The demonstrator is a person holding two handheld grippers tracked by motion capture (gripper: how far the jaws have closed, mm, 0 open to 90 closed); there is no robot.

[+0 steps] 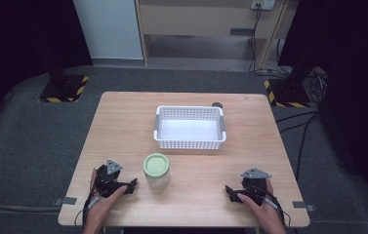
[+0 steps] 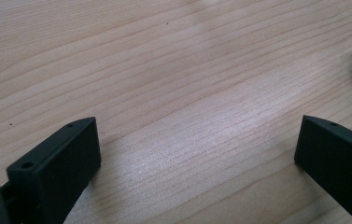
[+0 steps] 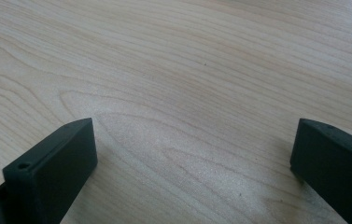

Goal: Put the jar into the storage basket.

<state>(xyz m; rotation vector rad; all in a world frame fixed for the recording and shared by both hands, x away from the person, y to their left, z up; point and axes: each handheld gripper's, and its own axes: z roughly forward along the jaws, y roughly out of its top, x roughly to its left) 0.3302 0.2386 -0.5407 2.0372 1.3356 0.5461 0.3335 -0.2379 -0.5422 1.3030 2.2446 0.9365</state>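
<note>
A glass jar (image 1: 156, 171) with a pale green lid stands upright on the table (image 1: 123, 126), just in front of the white basket (image 1: 190, 127). The left tongs (image 1: 132, 184) rest just left of the jar, jaws spread wide with only bare wood between them. The right tongs (image 1: 229, 190) lie well to the jar's right, equally released and gripping nothing.
</note>
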